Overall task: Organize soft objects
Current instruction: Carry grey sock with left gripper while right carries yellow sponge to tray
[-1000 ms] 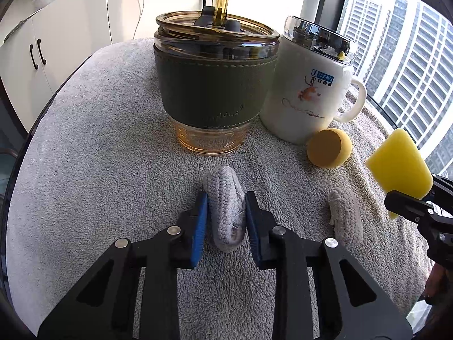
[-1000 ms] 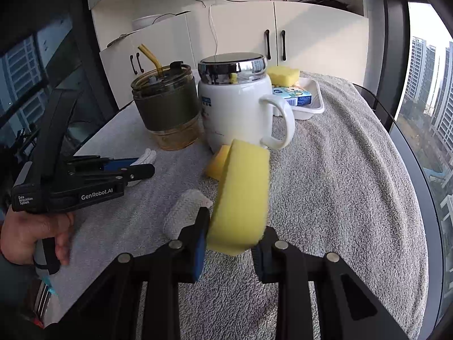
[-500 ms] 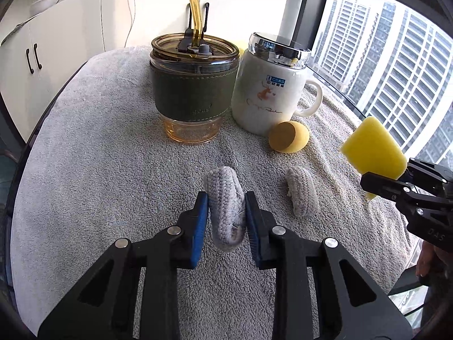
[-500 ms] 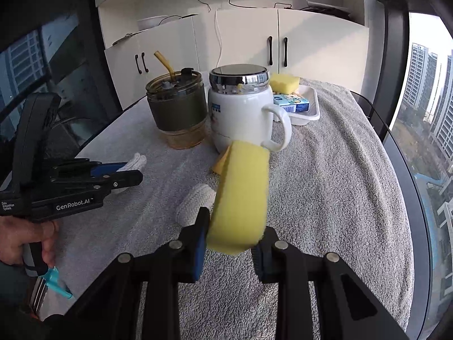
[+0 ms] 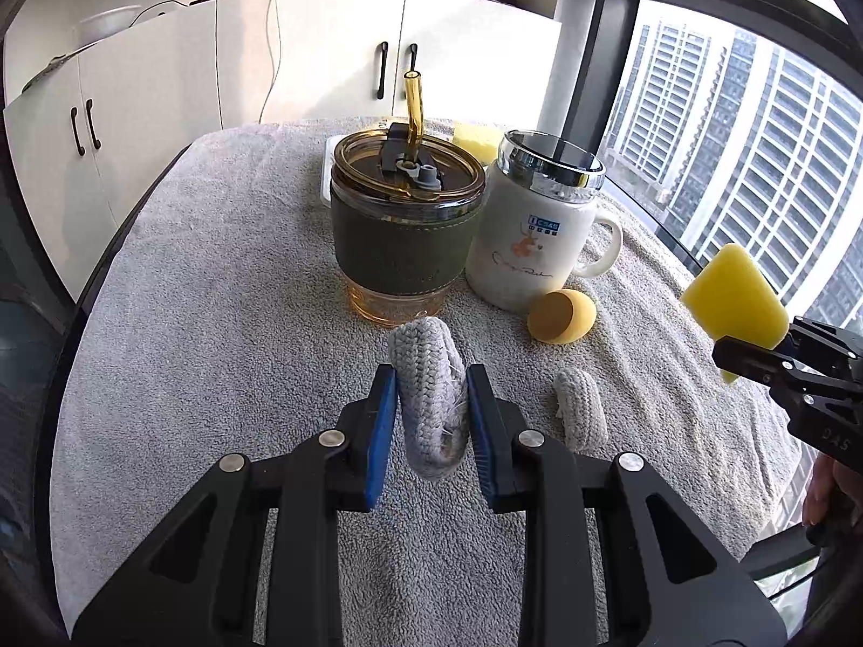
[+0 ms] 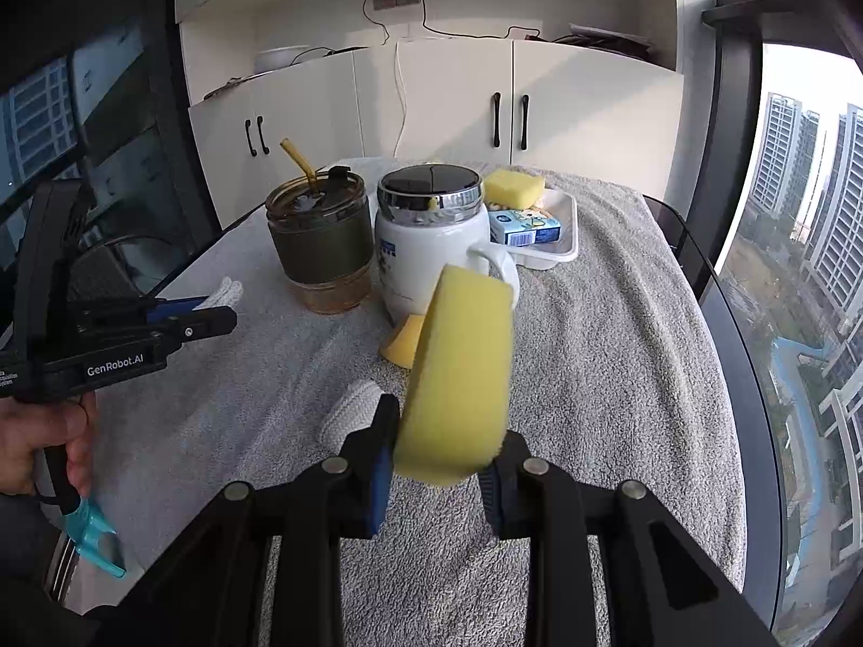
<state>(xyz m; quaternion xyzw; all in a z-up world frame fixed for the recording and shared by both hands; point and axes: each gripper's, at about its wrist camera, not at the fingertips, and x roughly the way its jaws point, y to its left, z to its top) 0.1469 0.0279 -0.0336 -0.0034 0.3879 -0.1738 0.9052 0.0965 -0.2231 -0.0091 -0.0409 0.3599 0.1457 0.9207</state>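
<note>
Right wrist view: right gripper (image 6: 439, 455) clamps yellow sponge (image 6: 458, 377), hiding orange ball (image 6: 402, 345).

A towel (image 5: 216, 296) covers the table. On it, a tumbler (image 5: 404, 237) stands left of a mug (image 5: 531, 248), nearly touching. Behind them a tray (image 6: 561, 248) holds a sponge (image 6: 512, 186) and a small carton (image 6: 526, 229). In front of the mug lies an egg-shaped sponge (image 5: 561, 315), and nearer still a knitted roll (image 5: 580, 415). Beyond the table stand cabinets (image 6: 582, 102).
</note>
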